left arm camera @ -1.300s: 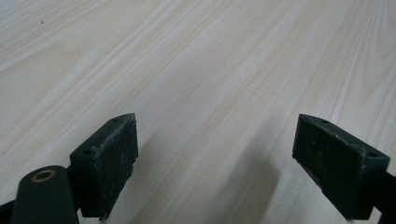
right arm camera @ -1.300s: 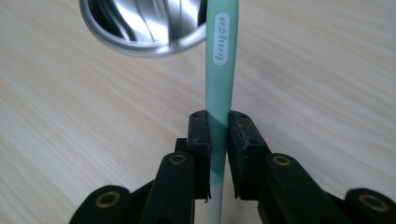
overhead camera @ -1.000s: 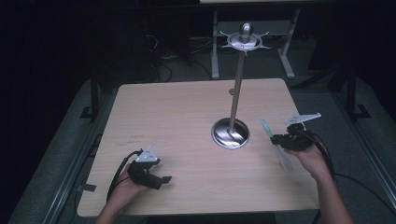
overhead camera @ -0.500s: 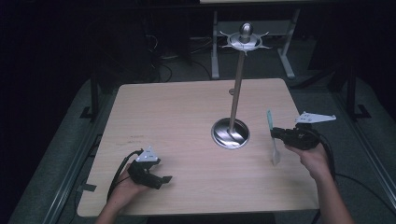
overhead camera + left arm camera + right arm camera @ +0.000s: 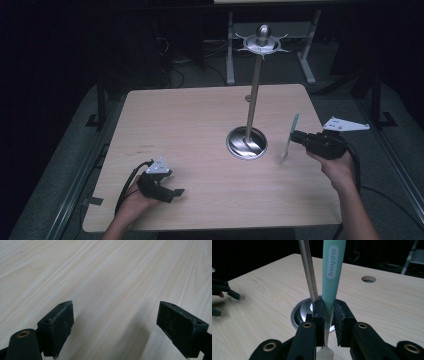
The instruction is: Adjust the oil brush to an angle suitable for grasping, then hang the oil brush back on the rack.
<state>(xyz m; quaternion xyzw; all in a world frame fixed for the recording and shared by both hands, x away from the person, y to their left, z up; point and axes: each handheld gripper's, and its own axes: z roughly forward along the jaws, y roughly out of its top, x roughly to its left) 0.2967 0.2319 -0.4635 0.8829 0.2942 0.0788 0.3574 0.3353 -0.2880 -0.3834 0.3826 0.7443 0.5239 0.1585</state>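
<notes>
Right gripper view: mint-green utensil clamped between the two black jaws of the right gripper, jaws nearly together and pressing on the handle just below its white label, pale spoon-like end hanging under the pads, handle rising close to upright. Directly behind it, metal pole of the stand, rooted in a round shiny base; utensil just in front of the pole, touching or apart cannot be told. High view: same utensil held on edge at the tip of the right gripper, above the table's right side, just right of the stand's base; pole climbing to a spiked silver crown with a ball on top. Right hand wrapped round the gripper body, grey plate above it. Well apart, near the front left edge of the wooden table: left gripper in the left hand, low over the top. Left gripper view: jaws wide apart, nothing between, bare pale wood grain ahead
</notes>
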